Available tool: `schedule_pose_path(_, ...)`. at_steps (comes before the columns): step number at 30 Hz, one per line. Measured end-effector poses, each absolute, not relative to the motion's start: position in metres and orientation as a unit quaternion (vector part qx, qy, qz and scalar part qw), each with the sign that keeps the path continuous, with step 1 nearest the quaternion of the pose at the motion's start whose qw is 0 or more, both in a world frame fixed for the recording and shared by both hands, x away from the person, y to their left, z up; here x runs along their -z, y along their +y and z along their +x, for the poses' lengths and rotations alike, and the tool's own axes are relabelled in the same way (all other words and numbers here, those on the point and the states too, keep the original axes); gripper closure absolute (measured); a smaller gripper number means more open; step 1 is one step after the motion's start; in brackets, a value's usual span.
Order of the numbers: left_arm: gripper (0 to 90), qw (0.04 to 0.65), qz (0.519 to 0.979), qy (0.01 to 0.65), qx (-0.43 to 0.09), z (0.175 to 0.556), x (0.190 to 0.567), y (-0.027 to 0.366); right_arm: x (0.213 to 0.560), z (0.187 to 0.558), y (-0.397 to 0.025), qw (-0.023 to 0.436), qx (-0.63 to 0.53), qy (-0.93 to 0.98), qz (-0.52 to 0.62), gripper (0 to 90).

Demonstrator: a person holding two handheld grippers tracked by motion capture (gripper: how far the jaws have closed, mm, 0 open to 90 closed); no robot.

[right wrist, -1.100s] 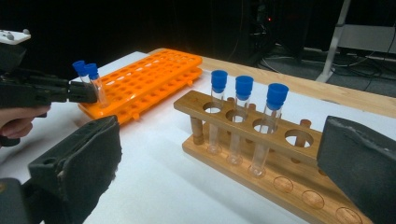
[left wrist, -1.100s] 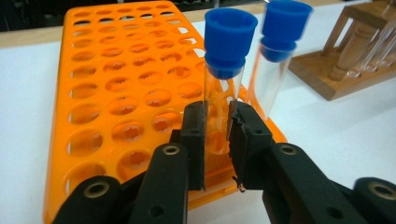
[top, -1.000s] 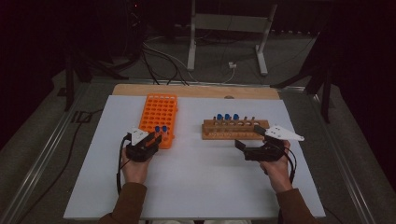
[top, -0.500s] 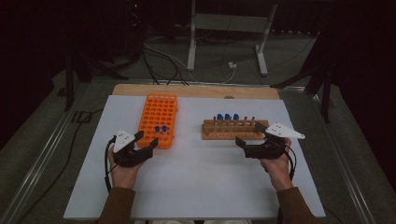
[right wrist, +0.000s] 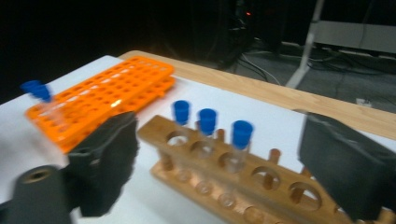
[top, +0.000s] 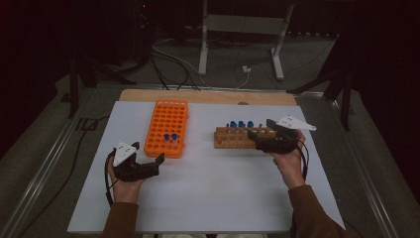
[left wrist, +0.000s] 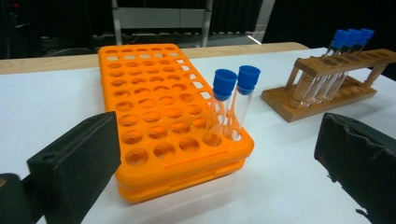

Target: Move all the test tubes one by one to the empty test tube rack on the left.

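Moving capped tubes between two racks

Resting low over the white table top point(top: 213, 183), the left gripper point(top: 151, 166) sits just in front of the near right corner of the flat orange plastic rack with many round holes point(top: 167, 127). Its jaws stand wide apart with nothing between them. In the left gripper view, two clear test tubes with blue caps point(left wrist: 232, 105) stand upright side by side in the holes at the rack's near right corner, between the two black jaws but well ahead of them.

The right gripper point(top: 262, 136) is at the right end of the brown wooden test tube rack point(top: 237, 139), and its jaws are also spread with nothing held. In the right gripper view, three clear tubes with blue caps point(right wrist: 208, 126) stand upright in neighbouring holes of the wooden rack's top bar, with bare holes to their right; the jaws flank the rack on either side without touching a tube. The orange rack lies farther off to the left in that view, somewhat blurred.

Both racks lie apart on the table top, the orange one to the left of the wooden one.
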State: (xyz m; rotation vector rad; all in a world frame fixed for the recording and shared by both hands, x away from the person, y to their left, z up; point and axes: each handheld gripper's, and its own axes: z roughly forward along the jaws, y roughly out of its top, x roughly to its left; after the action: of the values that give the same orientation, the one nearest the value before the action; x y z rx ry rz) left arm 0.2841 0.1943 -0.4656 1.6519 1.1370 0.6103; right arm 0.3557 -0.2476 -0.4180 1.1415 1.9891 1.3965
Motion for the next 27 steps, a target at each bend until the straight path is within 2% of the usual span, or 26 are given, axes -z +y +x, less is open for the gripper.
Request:
schedule_pose_path(5, 0.9, 0.503, 0.682, 0.467, -0.254, 0.284, 0.465, 0.194, 0.427, 0.373, -0.248, 0.223, -0.493, 0.718, 0.437, 21.8)
schedule_pose_path(10, 0.9, 0.501, 0.68, 0.471, -0.253, 0.284, 0.468, 0.194, 0.435, 0.383, -0.243, 0.228, -0.482, 0.719, 0.445, 44.0)
schedule_pose_path(19, 0.9, 0.503, 0.675, 0.476, -0.254, 0.284, 0.469, 0.197, 0.451, 0.395, -0.235, 0.21, -0.477, 0.72, 0.458, 70.7)
schedule_pose_path(21, 0.9, 0.503, 0.675, 0.477, -0.254, 0.284, 0.469, 0.196, 0.456, 0.397, -0.233, 0.206, -0.473, 0.723, 0.46, 73.6)
schedule_pose_path(27, 1.0, 0.501, 0.675, 0.478, -0.256, 0.284, 0.47, 0.196, 0.46, 0.397, -0.231, 0.209, -0.47, 0.724, 0.459, 74.7)
